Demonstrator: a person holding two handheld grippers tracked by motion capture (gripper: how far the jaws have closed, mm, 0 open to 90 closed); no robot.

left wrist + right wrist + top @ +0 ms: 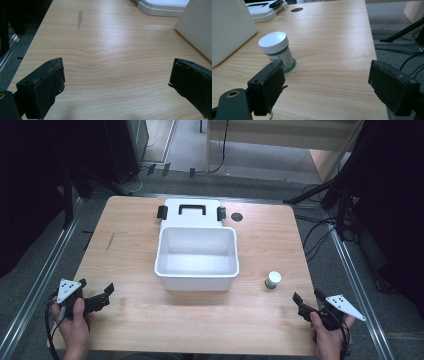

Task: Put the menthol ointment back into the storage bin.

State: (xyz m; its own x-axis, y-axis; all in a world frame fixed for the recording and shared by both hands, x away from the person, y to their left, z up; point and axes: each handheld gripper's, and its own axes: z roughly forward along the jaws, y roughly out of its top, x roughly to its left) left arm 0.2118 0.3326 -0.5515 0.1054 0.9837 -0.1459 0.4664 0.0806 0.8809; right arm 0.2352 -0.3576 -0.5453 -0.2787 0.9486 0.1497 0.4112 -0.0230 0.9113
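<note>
An open white box (197, 257) stands in the middle of the wooden table (130, 310), empty inside. Its white lid (190, 213), with a black handle and black clips, lies flat just behind it. A small white jar (273, 280) with a white cap and green label stands upright to the right of the box; it sits ahead and left of the jaws in the right gripper view (278, 52). My left gripper (96, 291) rests open near the front left corner. My right gripper (308, 298) is open at the front right, a short way from the jar.
A dark round hole (237, 217) is in the table near the back right of the lid. A grey scuff (80, 18) marks the wood on the left side. Metal rails run along both sides of the table, and cables lie on the floor at right.
</note>
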